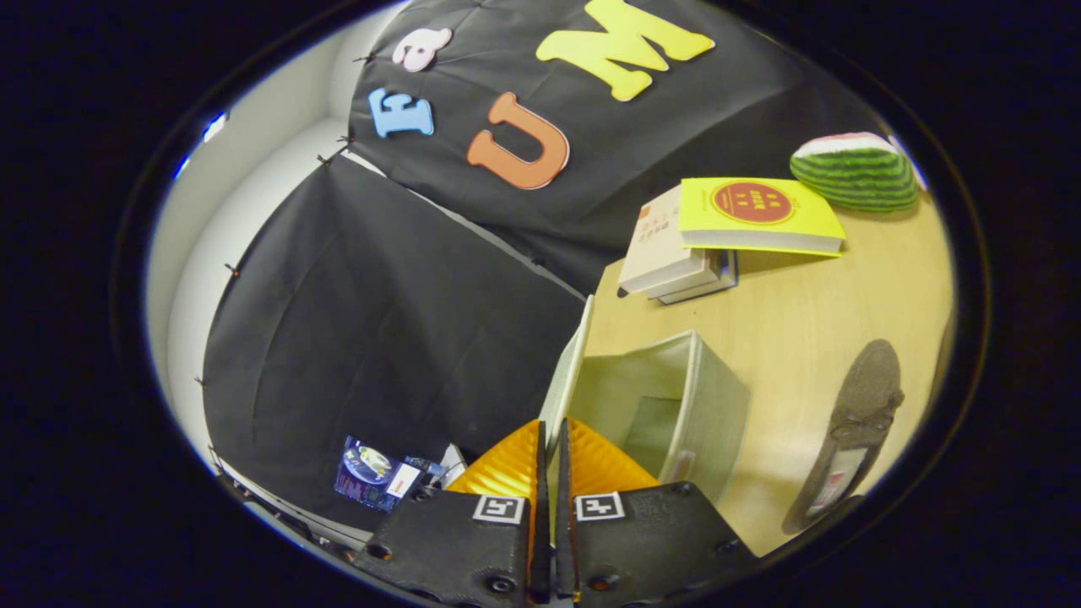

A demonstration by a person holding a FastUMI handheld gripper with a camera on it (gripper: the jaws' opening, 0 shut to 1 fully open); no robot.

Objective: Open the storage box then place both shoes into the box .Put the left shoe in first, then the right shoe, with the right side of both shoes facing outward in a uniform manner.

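Lid lifted, box open, one shoe waiting on the surface

The wooden surface (811, 338) carried the storage box (676, 405), open and empty; its lid (564, 380) stood on edge, pinched between the nearly closed fingers of the hand-held gripper (551, 515). A grey shoe (853, 431) lay beside the box, books (718, 241) and a watermelon toy (853, 173) beyond it. If released early, the lid might drop shut; the thin grip could slip.

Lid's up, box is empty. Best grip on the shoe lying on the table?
Take the shoe across its collar, at the open mouth where the insole shows. It lies on the table beside the open box with its opening up, so come from above, one finger inside and one outside the side wall. The tongs are pinched on the lid now, so release first.
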